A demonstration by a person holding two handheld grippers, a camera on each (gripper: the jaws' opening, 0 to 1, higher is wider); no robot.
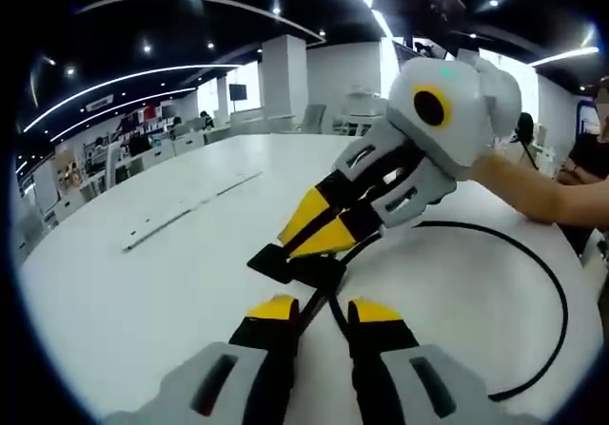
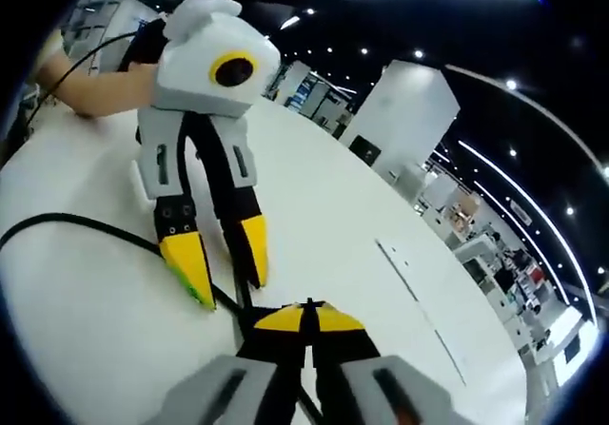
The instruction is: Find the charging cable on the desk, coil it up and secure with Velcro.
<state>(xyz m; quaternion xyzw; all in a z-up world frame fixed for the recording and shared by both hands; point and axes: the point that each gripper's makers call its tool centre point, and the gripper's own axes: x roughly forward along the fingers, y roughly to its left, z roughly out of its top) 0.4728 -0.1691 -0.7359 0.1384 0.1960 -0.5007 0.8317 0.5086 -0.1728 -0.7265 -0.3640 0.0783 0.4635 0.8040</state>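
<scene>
Thin black cable [image 1: 547, 282] on glossy desk [image 1: 143, 282]

White round worktop [image 1: 143, 292] under my tongs, black charging cable [image 1: 557, 292] lying on it, looping out to the right of my left tongs, a long thin seam or strip [image 1: 186, 211] further off left

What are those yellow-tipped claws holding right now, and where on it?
Right gripper pinches the black cable partway along its loop; left gripper straddles it, open.
</scene>
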